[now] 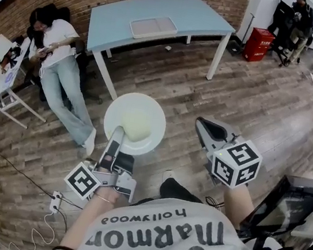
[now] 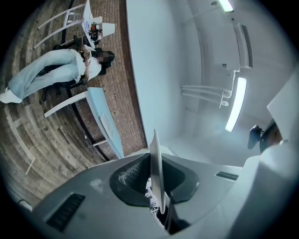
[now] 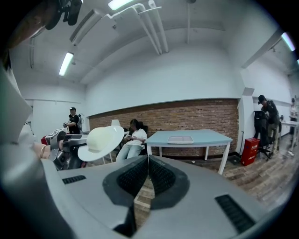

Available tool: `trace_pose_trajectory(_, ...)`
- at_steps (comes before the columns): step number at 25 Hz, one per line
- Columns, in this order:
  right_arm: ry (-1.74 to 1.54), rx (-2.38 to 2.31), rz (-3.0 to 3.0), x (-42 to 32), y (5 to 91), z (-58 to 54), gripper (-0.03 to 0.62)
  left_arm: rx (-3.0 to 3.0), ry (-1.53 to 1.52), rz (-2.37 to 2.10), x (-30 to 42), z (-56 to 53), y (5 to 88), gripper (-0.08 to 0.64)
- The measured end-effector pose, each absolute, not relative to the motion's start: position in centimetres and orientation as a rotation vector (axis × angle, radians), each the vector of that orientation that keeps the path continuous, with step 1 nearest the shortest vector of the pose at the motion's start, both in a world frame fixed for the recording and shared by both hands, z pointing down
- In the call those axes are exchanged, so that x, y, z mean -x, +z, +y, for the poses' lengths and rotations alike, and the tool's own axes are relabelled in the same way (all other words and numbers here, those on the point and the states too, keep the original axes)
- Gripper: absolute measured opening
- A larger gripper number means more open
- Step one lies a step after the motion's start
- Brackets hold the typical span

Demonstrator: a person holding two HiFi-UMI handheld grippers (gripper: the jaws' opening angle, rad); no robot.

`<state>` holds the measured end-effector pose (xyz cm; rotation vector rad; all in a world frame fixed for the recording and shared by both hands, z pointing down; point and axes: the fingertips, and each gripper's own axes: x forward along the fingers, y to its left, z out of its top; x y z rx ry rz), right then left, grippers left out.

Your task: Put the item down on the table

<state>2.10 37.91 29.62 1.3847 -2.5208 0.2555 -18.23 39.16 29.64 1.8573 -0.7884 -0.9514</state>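
A cream brimmed hat (image 1: pixel 135 123) hangs over the wooden floor, short of the light blue table (image 1: pixel 162 9). My left gripper (image 1: pixel 117 136) is shut on the near edge of its brim. In the left gripper view the brim (image 2: pixel 156 163) shows edge-on, pinched between the jaws. The right gripper view shows the hat (image 3: pixel 100 140) at left, held up by the left gripper (image 3: pixel 65 151). My right gripper (image 1: pixel 205 127) is to the hat's right, shut, with nothing between its pads (image 3: pixel 148 161). The table (image 3: pixel 187 135) stands ahead by the brick wall.
A pale tray (image 1: pixel 153 27) lies on the table. A person (image 1: pixel 56 54) sits at the left with legs stretched across the floor beside a small white table (image 1: pixel 1 69). A red box (image 1: pixel 260 37) and another person (image 1: pixel 300 21) are at back right.
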Motion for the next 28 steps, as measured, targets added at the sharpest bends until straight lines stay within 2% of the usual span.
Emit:
trace_pose_trajectory(9, 0.304, -1.416, -2.511, -8.9, 30.8, 27.5, 0.011, -1.843, -0.922, -0.758, 11.8, 28.8, 31.2, 0.021)
trace_pose_trajectory(28, 0.327, -1.280, -2.525, -11.0, 33.5, 13.8, 0.011, -1.804, -0.950, -0.840, 9.9, 17.2, 33.3, 0.021)
